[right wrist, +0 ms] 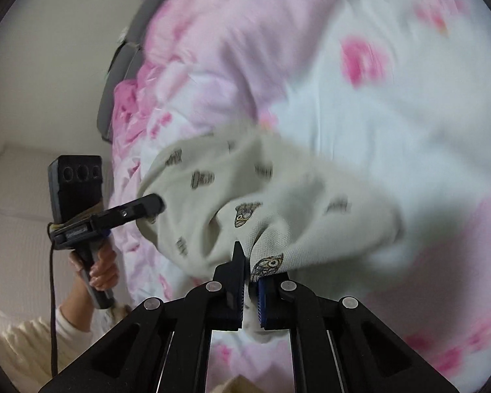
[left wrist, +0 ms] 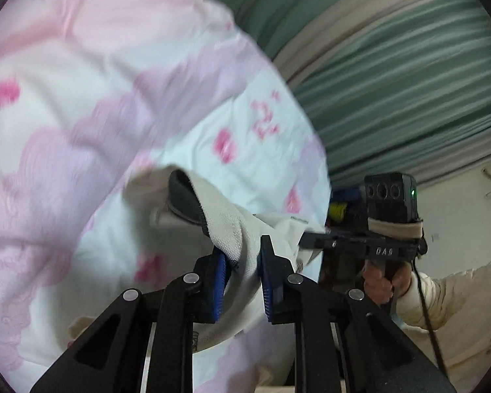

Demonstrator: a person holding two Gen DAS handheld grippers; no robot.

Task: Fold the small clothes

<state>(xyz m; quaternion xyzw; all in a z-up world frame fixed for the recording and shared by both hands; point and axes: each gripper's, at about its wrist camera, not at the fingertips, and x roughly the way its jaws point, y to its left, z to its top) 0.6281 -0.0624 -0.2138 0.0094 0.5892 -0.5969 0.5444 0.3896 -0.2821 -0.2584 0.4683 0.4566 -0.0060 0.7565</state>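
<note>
A small cream garment [right wrist: 245, 183] with dark printed motifs and a dark collar hangs between the two grippers above the bed. My left gripper [left wrist: 244, 255] is shut on its cream edge [left wrist: 226, 219] by the dark collar. My right gripper [right wrist: 250, 273] is shut on another edge of the same garment. The right gripper also shows in the left wrist view [left wrist: 314, 240], gripping the cloth from the right. The left gripper shows in the right wrist view [right wrist: 154, 204], holding the cloth's far left end. Both views are motion-blurred.
A pink and white floral quilt [left wrist: 81, 98] covers the bed under the garment. Green striped curtains [left wrist: 392, 82] hang at the back right. A grey headboard [right wrist: 114, 75] and a white wall [right wrist: 49, 49] are on the left.
</note>
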